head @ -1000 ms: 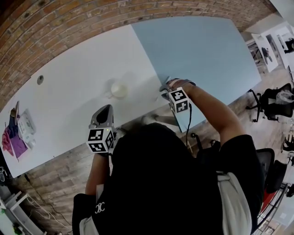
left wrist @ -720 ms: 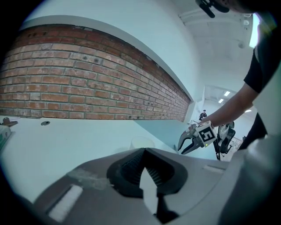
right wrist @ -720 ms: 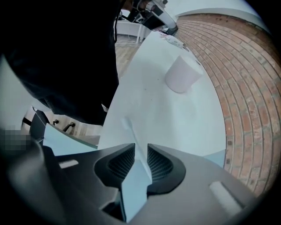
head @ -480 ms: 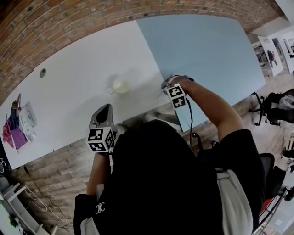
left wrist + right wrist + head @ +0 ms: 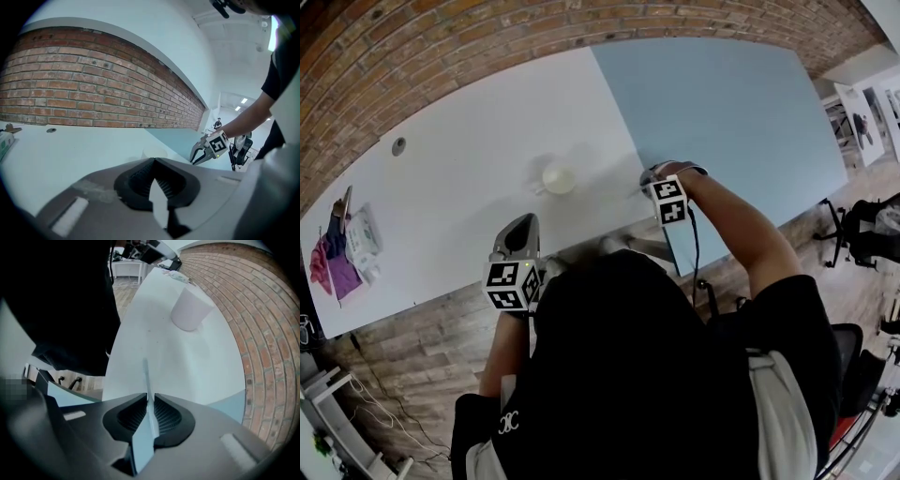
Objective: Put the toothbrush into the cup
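Right, my right tongs [image 5: 149, 397] point steeply down at the table [image 5: 459, 178] and their jaws have just been closing; the pads now press on the thin pale toothbrush [image 5: 146, 376], pinched near one end, with the rest of it running out ahead of the tips over the white top; whether it has left the surface I cannot tell. My left tongs [image 5: 153, 160] are closed with nothing between them, held over the near edge and taking no part. The cup [image 5: 559, 178] stands upright ahead of the right tongs and off to one side, well apart from them, roughly between the two tongs but farther out. As I judge it, the grasp is made and the carry has not begun. Risks from here: the handle is narrow and smooth, so a pinch this close to its end could let it swivel in the pads once lifted, leaving the free end drooping; a drooping end might strike the cup's rim rather than drop inside; the cup looks light and nothing steadies it, so a sideways knock could tip or shove it; tips this steep and this low could also scrape the top as I rise.
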